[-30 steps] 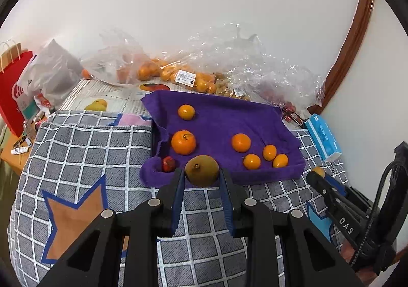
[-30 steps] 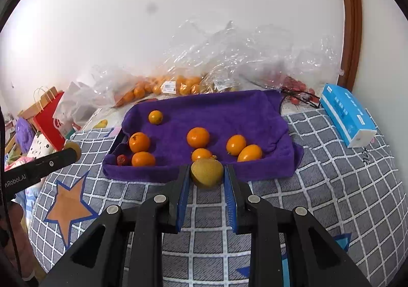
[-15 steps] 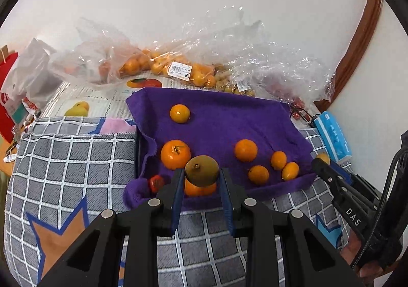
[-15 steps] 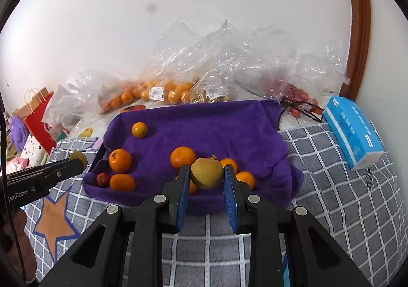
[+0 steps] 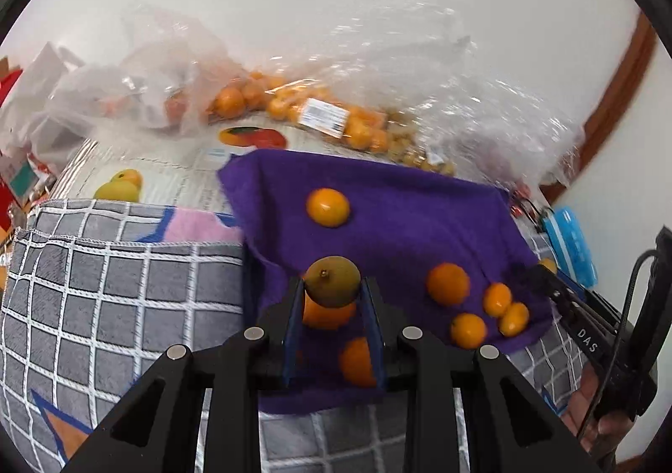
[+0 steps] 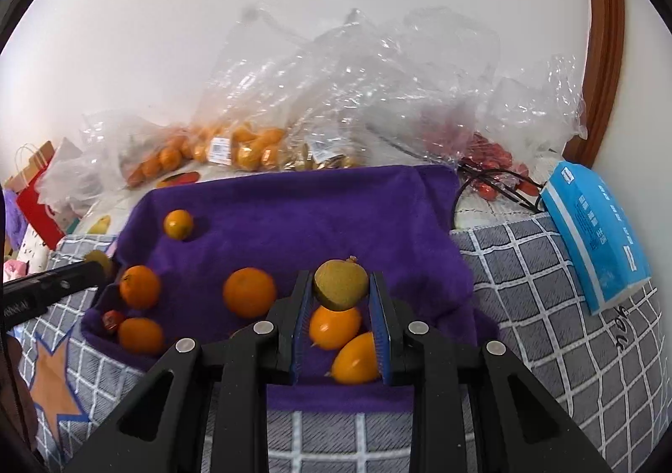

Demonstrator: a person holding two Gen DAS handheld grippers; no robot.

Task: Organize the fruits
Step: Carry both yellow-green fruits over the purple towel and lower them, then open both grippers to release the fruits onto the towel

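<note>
At the bottom centre of the left wrist view, the left claw (image 5: 332, 290) is clamped on a brownish-green fruit (image 5: 332, 280), pinched between its blue-edged pads. In the right wrist view, the right claw (image 6: 341, 290) likewise grips a yellow-green fruit (image 6: 341, 284) at lower centre.

Just beyond both claws lies the purple towel (image 6: 294, 212), spread over a grey checked blanket (image 6: 525, 288) (a star patch shows at the lower left). Seen past the right claw's pads, two oranges lie on the towel below the held fruit; a larger orange (image 6: 249, 292) sits left of them, and further left a pair of oranges with a small red fruit (image 6: 112, 319) beside them. A lone small orange (image 6: 178, 224) rests toward the towel's upper left.

In the left wrist view, four oranges cluster at the towel's right edge, near the other gripper's black tip (image 5: 542, 275).

At right of the right wrist view, a blue packet (image 6: 596, 237) lies on the blanket. Farthest back, against the white wall, crumpled clear plastic bags (image 6: 336, 95) hold more oranges and what may be small red fruits, blurred through the film.
</note>
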